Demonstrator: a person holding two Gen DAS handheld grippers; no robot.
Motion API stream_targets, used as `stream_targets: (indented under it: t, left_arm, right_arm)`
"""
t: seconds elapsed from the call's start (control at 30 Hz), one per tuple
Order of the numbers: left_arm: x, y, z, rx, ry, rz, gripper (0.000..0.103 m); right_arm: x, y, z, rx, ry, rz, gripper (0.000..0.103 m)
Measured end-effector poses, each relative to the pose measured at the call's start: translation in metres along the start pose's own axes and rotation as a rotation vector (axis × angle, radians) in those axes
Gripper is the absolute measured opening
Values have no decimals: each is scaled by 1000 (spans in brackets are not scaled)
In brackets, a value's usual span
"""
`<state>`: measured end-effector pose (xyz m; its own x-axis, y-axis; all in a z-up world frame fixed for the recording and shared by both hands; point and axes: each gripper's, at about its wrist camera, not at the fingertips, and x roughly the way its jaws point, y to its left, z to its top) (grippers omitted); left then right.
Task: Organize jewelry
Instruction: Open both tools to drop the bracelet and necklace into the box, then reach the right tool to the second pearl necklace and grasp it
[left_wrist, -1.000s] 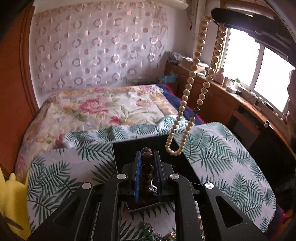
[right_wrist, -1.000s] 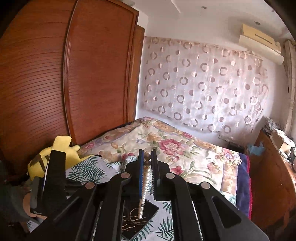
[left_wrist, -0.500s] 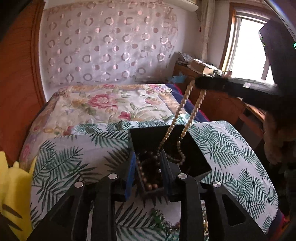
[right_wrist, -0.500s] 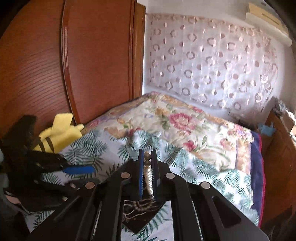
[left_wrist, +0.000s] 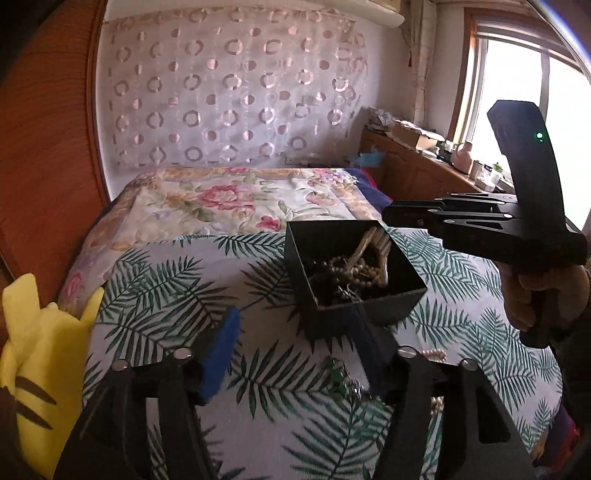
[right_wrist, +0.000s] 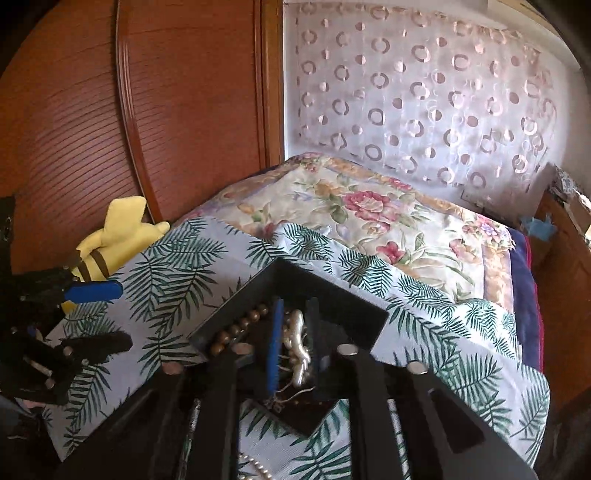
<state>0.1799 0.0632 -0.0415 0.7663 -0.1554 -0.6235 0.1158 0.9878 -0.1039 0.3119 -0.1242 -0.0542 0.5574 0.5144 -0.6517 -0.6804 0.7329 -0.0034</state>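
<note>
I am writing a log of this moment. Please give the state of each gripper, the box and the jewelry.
Black box: open, holding beads.
Left hand-held gripper: open, empty.
Right hand-held gripper: over the black box, pale strand between its fingers; grip unclear.
Green beads: loose on the cloth.

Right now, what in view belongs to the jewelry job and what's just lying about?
Job:
black box holding bead necklaces
loose green beads and pearl strand on the palm-print cloth
left tool, open
right tool, over the box

Lying about:
yellow plush toy
floral bedspread
wardrobe
</note>
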Motion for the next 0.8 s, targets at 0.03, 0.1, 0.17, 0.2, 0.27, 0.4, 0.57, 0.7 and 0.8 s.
stream_targets:
  t: [0.03,0.1,0.17,0.2,0.27,0.4,0.57,0.7,0.8]
  left_arm:
    - [-3,-1,-3,2,-2,4,63]
    - [-8,-3,-8,5,-8,7,72]
    - [-16,-6,-15,16,-22,8,80]
    - [-18,-9,-19,21,-27,12,82]
    - [-24,-13,-27,28,-37,9,86]
    - [-31,-21,-42,39,-38,5,90]
    - [-39,-34,-63,50,-35,-17,92]
    - [-42,-42,-75,59,-34,-21,92]
    - [-45,-44,-83,52,-33,-19,92]
  right_arm:
    - [-4,1,-3,1,-8,-3,27]
    - [-13,3,-9,11,-21,-3,27]
    - [-22,6,-18,18,-31,-3,27]
    - [-28,8,-25,19,-37,-5,27]
    - [-36,11,-38,28,-43,-6,27]
    - [-45,14,-65,51,-39,-9,27]
    - [-47,16,-97,78,-8,-20,27]
    - [-45,22,-117,95,14,-19,27]
    - [-42,31,-127,94,30,-19,27]
